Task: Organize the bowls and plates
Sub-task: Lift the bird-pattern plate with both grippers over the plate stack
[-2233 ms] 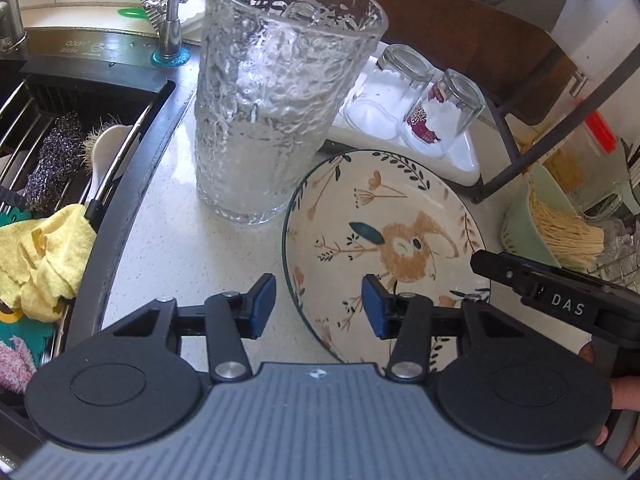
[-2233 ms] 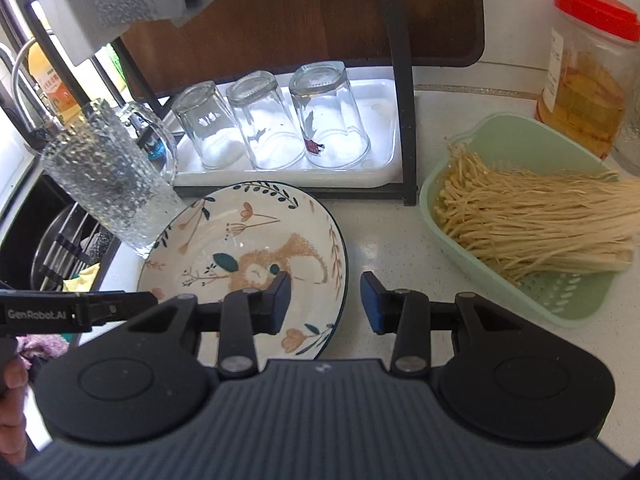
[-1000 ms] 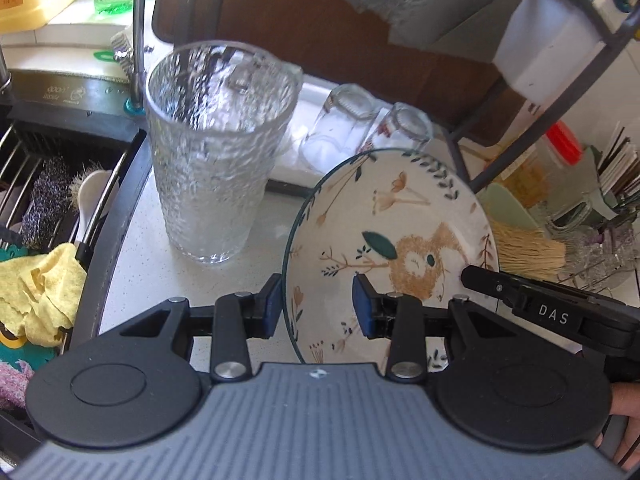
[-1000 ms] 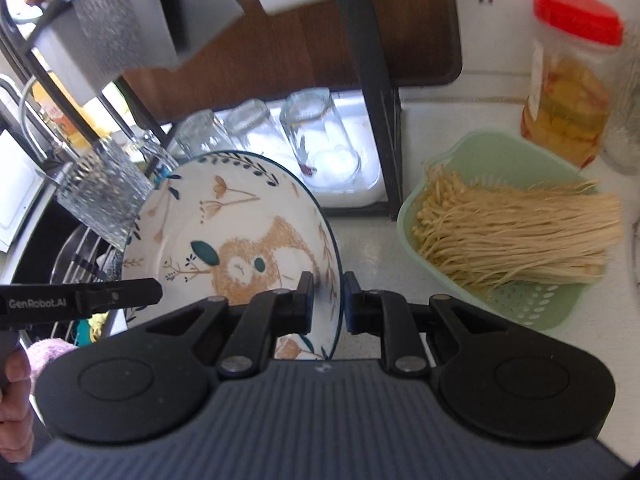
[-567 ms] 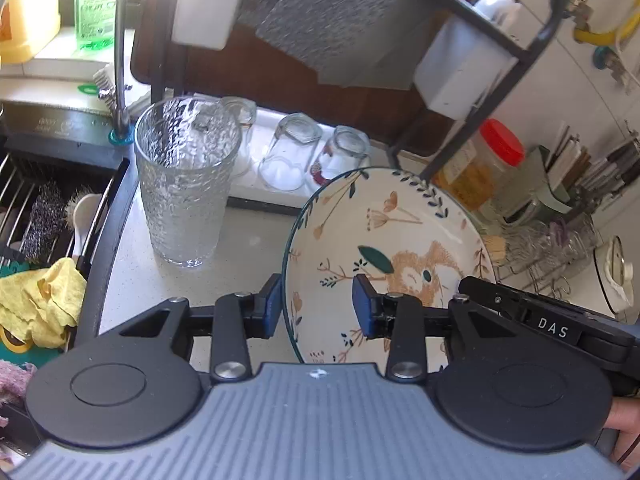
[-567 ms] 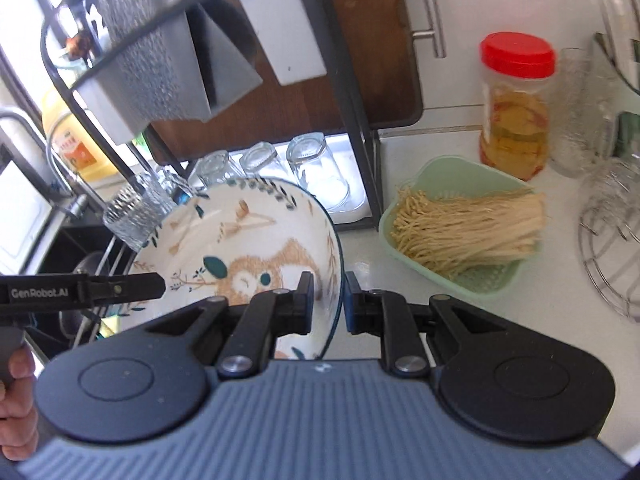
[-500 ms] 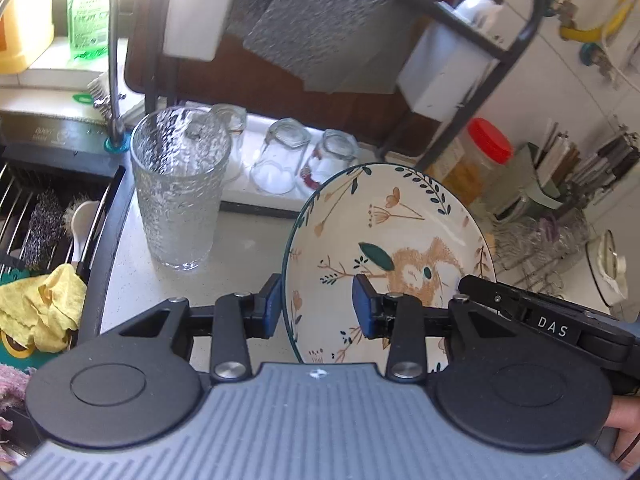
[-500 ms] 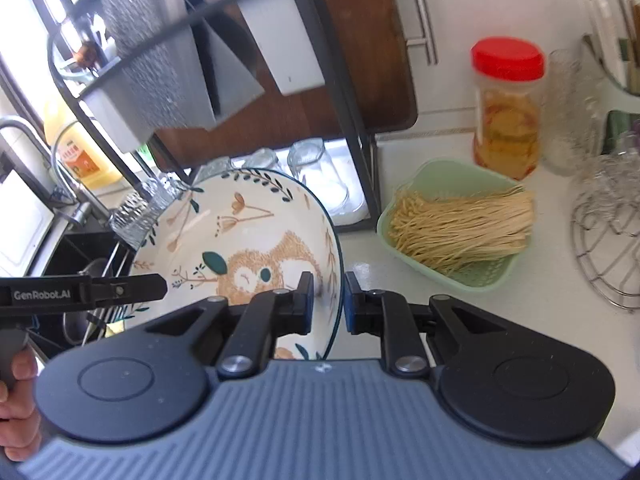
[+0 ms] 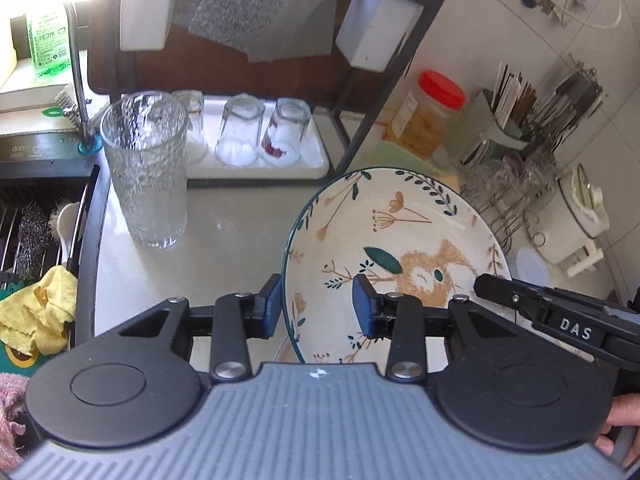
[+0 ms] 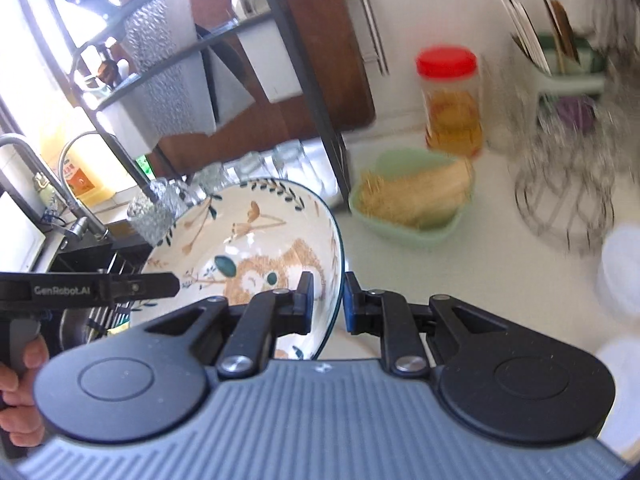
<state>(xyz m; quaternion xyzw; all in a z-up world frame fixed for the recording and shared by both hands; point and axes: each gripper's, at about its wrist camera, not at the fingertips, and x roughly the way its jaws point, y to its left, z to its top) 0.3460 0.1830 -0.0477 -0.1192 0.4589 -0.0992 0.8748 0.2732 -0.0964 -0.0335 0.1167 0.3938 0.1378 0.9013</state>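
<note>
Ceramic bowl [image 9: 400, 240] w/ a rabbit print is up off the counter [image 9: 232, 232], tilted, gripped at both rims. Right gripper [image 10: 325, 304] is clamped tight on its right edge; left gripper [image 9: 316, 306] straddles the left rim w/ a wider gap — one pad on the outside wall, the inner pad's contact I can't tell. Progress: bowl picked up, not yet stowed. Likely destination is the wire rack [image 10: 560, 200] at right — blurred, so unsure. No other plates in view.
</note>
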